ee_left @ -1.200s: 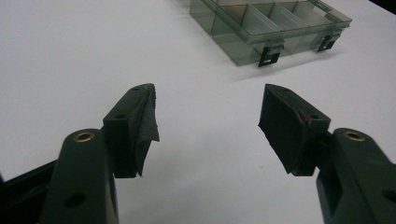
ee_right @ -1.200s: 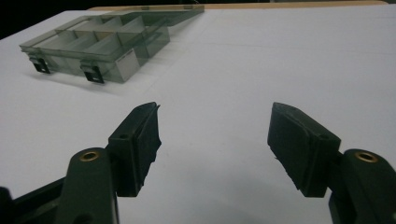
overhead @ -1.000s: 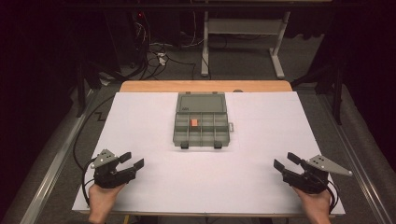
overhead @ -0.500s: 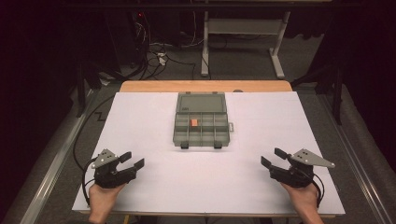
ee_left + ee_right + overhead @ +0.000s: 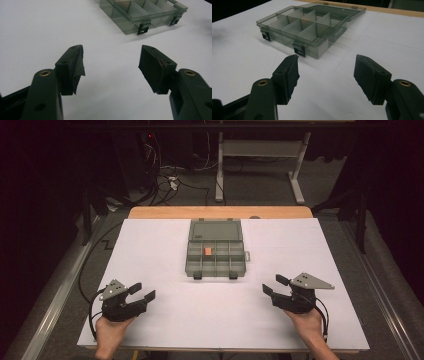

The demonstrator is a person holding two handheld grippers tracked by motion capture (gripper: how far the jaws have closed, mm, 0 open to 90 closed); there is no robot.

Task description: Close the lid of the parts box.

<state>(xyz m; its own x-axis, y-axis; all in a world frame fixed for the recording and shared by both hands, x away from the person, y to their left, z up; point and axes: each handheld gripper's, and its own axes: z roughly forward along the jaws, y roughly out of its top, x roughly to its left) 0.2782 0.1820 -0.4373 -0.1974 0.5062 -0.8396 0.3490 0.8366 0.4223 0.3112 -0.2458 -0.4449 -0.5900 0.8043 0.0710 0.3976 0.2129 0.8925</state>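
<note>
Since the earlier frames the right gripper [image 5: 274, 285] has slid along the near edge of the desk [image 5: 150, 250] toward the middle, while the left gripper [image 5: 142, 291] has kept its place by the near left corner. The right one's jaws have just been closing a little, yet they stand wide apart with only bare white desk between them, as the right gripper view [image 5: 325, 68] shows. The left gripper's jaws gape just as wide in its own view [image 5: 111, 65], and they too hold nothing. Each gripper sits in a hand that comes in over the near edge, and both point inward and away from the person. Farther off, near the middle of the desk and closer to the far edge, lies the box [image 5: 215, 261], a smoky see-through case with its lid [image 5: 216, 230] folded back flat toward the far edge. A small orange block [image 5: 207, 251] rests in one of its middle compartments. The box lies well apart from both grippers.
</note>
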